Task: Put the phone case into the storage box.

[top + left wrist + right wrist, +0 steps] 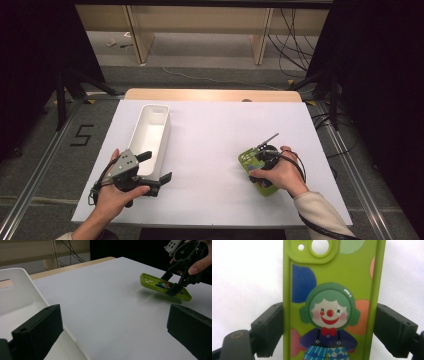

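1. A lime-green soft-plastic phone case printed with a clown (332,305) sits between the right gripper (329,327) fingers (269,330), which pinch its long edges; in the left gripper view it looks tilted, one end raised off the white counter (215,145).
2. It is probably light and flexible, so a hard squeeze may bow it. Gripping across the mid-length side walls, away from the camera cut-out, seems safest.
3. The left gripper (150,175) fingers are spread and hold nothing, beside the long white plastic bin (150,132).
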Tool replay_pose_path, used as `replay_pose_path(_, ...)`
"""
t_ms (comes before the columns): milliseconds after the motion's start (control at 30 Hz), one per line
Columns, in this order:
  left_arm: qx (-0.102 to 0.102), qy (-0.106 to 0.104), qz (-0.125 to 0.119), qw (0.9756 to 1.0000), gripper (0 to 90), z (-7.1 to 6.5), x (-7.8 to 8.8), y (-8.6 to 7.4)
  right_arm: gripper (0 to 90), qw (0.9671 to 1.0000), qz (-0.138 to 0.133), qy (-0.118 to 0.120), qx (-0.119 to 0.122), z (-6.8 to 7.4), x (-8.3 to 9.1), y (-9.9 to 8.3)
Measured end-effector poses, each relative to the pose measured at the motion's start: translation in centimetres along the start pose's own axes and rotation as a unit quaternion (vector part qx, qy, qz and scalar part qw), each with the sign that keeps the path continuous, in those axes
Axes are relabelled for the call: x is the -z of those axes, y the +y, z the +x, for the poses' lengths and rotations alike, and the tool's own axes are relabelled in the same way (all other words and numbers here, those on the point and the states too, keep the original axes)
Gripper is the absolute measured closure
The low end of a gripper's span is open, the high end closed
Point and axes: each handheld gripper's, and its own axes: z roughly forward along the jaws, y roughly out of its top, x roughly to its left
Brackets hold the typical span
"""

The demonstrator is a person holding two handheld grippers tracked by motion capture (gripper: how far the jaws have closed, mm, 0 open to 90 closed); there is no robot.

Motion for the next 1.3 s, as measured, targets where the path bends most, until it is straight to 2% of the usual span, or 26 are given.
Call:
replay_pose_path(833,0.001,0.000,0.000,1.0000,0.0,0.00,0.01,0.00,17.0,0.9977,-0.066,0.014,-0.005,-0.26,0.63,0.33)
replay_pose_path(1133,0.001,-0.001,0.000,1.0000,0.0,-0.03,0.01,-0.02,17.0,0.9952,-0.096,0.017,-0.001,-0.35,0.82,0.49)
replay_pose_path(1300,0.000,-0.002,0.000,1.0000,0.0,-0.01,0.00,-0.03,17.0,0.9942,-0.105,0.024,0.006,-0.31,0.81,0.53)
